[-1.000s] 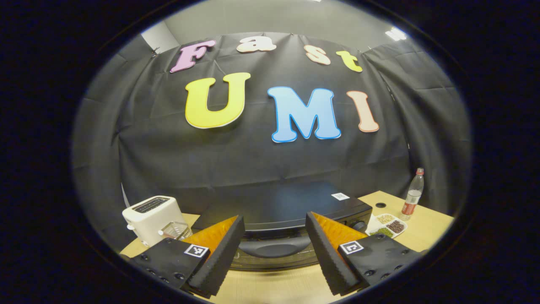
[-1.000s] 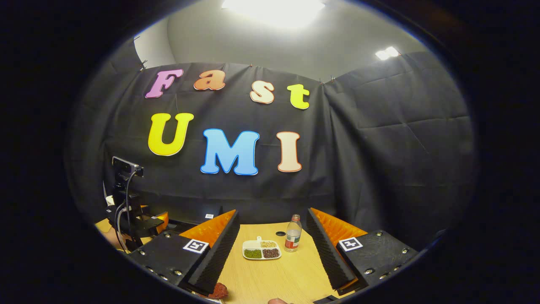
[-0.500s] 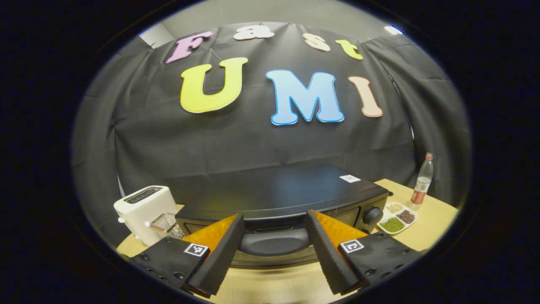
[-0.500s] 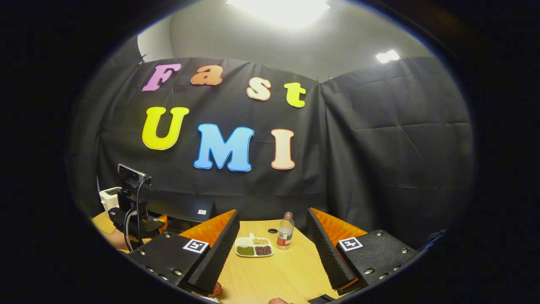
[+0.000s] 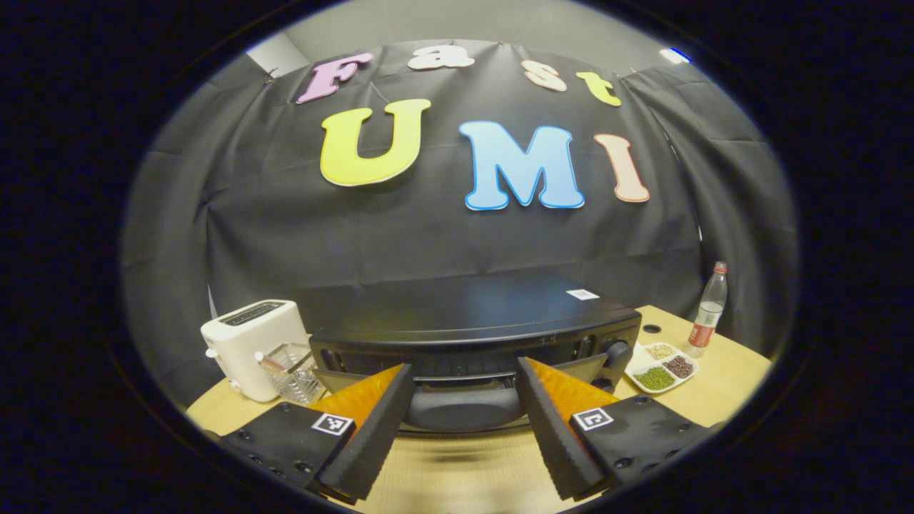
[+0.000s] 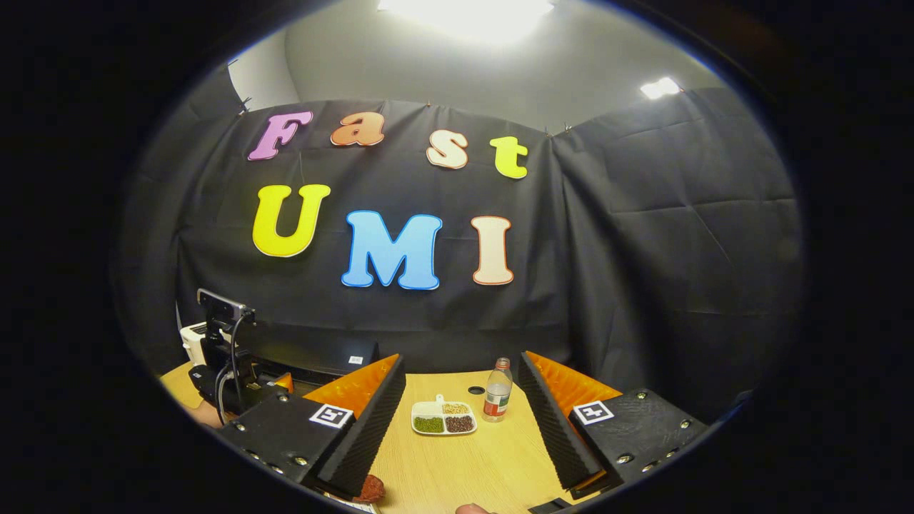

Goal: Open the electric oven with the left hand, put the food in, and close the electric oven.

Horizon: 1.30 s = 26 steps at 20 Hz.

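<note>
The black electric oven stands straight ahead in the left gripper view. Its door is tilted out a little, with a dark gap along the top edge. The door handle lies between the fingers of my left gripper, which is open and straddles it. In the right gripper view my right gripper is open over the wooden table with nothing between its fingers. A reddish-brown piece of food lies at the bottom edge beside its left finger. The left gripper and the oven sit at far left.
A white toaster and a clear glass container stand left of the oven. To its right are a sectioned dish of beans and a plastic bottle. The black cloth wall is close behind.
The oven door, flush half a second ago, now leans out with a gap at its top. The left gripper has drawn back slightly with the handle between its fingers. The right gripper barely shifted.
</note>
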Available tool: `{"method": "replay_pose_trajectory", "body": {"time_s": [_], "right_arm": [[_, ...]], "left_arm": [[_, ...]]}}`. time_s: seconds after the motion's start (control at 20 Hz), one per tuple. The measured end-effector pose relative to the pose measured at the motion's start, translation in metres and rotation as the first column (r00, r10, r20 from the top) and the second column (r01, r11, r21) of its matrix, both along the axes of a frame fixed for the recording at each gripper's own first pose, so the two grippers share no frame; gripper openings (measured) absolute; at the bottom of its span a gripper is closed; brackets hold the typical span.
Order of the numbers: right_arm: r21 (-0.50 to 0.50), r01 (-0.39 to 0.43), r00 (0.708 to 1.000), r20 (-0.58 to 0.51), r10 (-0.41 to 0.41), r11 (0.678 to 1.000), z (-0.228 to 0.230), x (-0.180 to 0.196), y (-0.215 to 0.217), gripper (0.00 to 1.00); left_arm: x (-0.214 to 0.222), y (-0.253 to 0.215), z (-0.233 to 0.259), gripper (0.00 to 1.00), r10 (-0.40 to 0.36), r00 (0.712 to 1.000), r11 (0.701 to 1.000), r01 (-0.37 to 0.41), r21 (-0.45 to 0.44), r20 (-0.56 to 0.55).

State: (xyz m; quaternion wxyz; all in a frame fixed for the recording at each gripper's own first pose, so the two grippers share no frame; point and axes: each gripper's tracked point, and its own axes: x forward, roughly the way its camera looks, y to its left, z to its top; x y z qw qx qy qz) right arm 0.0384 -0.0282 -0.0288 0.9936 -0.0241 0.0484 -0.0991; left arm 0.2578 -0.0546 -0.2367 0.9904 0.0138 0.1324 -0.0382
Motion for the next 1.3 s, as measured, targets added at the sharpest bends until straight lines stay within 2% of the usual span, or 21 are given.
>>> {"method": "replay_pose_trajectory", "body": {"time_s": [0.05,0.35,0.4,0.45,0.5,0.55,0.6,0.75,0.8,0.85,1.0,1.1,1.15,1.3], "right_arm": [[0.003,-0.007,1.000,0.000,0.007,1.000,-0.001,0.000,0.000,0.96],[0.012,-0.044,0.999,-0.011,0.044,0.999,-0.007,-0.005,-0.001,0.96],[0.014,-0.047,0.999,-0.014,0.048,0.999,-0.007,-0.006,-0.003,0.92],[0.017,-0.051,0.999,-0.016,0.052,0.999,-0.007,-0.007,-0.003,0.92],[0.020,-0.055,0.998,-0.019,0.055,0.998,-0.009,-0.008,-0.005,0.92],[0.020,-0.057,0.998,-0.023,0.058,0.998,-0.010,-0.009,-0.007,0.96],[0.020,-0.060,0.998,-0.028,0.060,0.998,-0.011,-0.011,-0.009,0.96],[0.025,-0.070,0.997,-0.043,0.071,0.997,-0.015,-0.014,-0.013,0.96],[0.027,-0.074,0.996,-0.050,0.076,0.997,-0.017,-0.015,-0.014,0.92],[0.030,-0.079,0.995,-0.059,0.081,0.996,-0.020,-0.016,-0.015,0.96],[0.035,-0.089,0.993,-0.075,0.091,0.995,-0.024,-0.023,-0.017,0.96],[0.031,-0.101,0.991,-0.086,0.103,0.994,-0.028,-0.025,-0.017,0.96],[0.029,-0.108,0.990,-0.092,0.110,0.994,-0.029,-0.026,-0.017,0.96],[0.040,-0.116,0.988,-0.096,0.120,0.992,-0.030,-0.027,-0.016,0.96]], "left_arm": [[-0.006,0.000,-0.002,1.00,0.001,1.000,1.000,-0.001,0.001,-0.006],[-0.032,0.000,-0.013,1.00,0.017,1.000,1.000,-0.017,0.011,-0.023],[-0.034,0.000,-0.014,1.00,0.023,0.999,1.000,-0.022,0.012,-0.024],[-0.040,0.000,-0.019,1.00,0.029,0.999,0.999,-0.029,0.015,-0.032],[-0.044,0.000,-0.024,0.91,0.035,0.999,0.999,-0.035,0.018,-0.039],[-0.047,-0.001,-0.027,1.00,0.040,0.998,0.999,-0.039,0.023,-0.041],[-0.050,-0.001,-0.029,0.91,0.043,0.998,0.999,-0.042,0.028,-0.043],[-0.060,-0.001,-0.040,0.97,0.052,0.997,0.998,-0.050,0.033,-0.059],[-0.065,-0.001,-0.044,1.00,0.055,0.996,0.998,-0.053,0.030,-0.068],[-0.069,0.000,-0.045,1.00,0.060,0.996,0.998,-0.058,0.027,-0.070],[-0.078,-0.001,-0.057,1.00,0.068,0.993,0.998,-0.066,0.025,-0.095],[-0.085,-0.002,-0.065,0.91,0.072,0.991,0.997,-0.069,0.025,-0.114],[-0.090,-0.001,-0.072,0.96,0.077,0.988,0.997,-0.074,0.025,-0.133],[-0.101,-0.001,-0.088,0.96,0.083,0.980,0.997,-0.082,0.011,-0.182]]}}
